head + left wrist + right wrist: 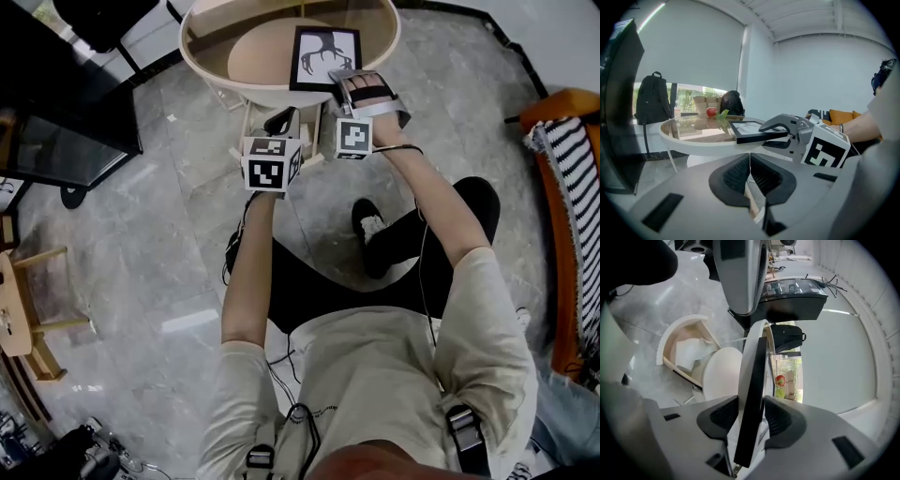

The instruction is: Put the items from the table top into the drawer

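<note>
A black picture frame (pixel 319 52) with an antler print lies on the round glass-topped table (pixel 202 66), its near corner over the rim. My right gripper (pixel 354 82) is shut on that corner, one finger above and one below the frame (pixel 747 129). In the right gripper view the frame's edge (pixel 752 380) fills the gap between the pads of the right gripper (pixel 752 416). Below the table top, the wooden drawer (pixel 689 352) stands swung open. My left gripper (pixel 284 120) hangs under the table edge, shut with nothing between its pads (pixel 750 176). A red apple (pixel 711 111) sits at the table's far side.
A basket (pixel 701 104) and a black bag (pixel 732 103) stand beyond the apple, a backpack (pixel 649 101) further left. An orange sofa with a striped cloth (pixel 562 187) is at the right, a dark cabinet (pixel 56 141) and a wooden stool (pixel 28 300) at the left.
</note>
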Demonstrator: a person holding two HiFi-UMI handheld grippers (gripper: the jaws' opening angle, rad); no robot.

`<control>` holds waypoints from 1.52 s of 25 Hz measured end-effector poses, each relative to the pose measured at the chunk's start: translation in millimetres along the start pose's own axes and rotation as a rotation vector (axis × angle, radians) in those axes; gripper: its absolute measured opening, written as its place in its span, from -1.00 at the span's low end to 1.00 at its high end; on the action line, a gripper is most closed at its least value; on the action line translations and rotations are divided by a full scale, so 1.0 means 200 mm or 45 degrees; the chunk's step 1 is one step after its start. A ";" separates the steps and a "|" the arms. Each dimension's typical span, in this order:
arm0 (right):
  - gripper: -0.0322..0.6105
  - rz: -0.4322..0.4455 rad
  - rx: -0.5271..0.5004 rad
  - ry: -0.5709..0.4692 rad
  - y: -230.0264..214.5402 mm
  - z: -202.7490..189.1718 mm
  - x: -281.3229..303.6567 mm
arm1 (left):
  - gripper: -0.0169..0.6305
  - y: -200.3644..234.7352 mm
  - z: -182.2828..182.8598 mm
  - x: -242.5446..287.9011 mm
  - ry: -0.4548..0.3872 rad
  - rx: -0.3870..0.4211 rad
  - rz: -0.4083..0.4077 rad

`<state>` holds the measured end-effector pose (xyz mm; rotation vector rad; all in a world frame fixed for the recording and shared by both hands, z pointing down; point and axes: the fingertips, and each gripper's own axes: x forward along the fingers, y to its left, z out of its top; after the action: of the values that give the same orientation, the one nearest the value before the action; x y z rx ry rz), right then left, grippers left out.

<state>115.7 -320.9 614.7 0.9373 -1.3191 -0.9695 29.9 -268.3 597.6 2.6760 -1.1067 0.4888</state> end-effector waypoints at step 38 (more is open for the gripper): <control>-0.78 -0.227 0.190 -1.005 0.14 1.18 -0.61 | -0.88 0.84 -0.73 -0.92 0.087 -0.211 0.601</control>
<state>-120.9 -196.4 609.0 0.8167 -2.0071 -1.4807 -244.3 -221.8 672.7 2.2334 -1.6821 0.5299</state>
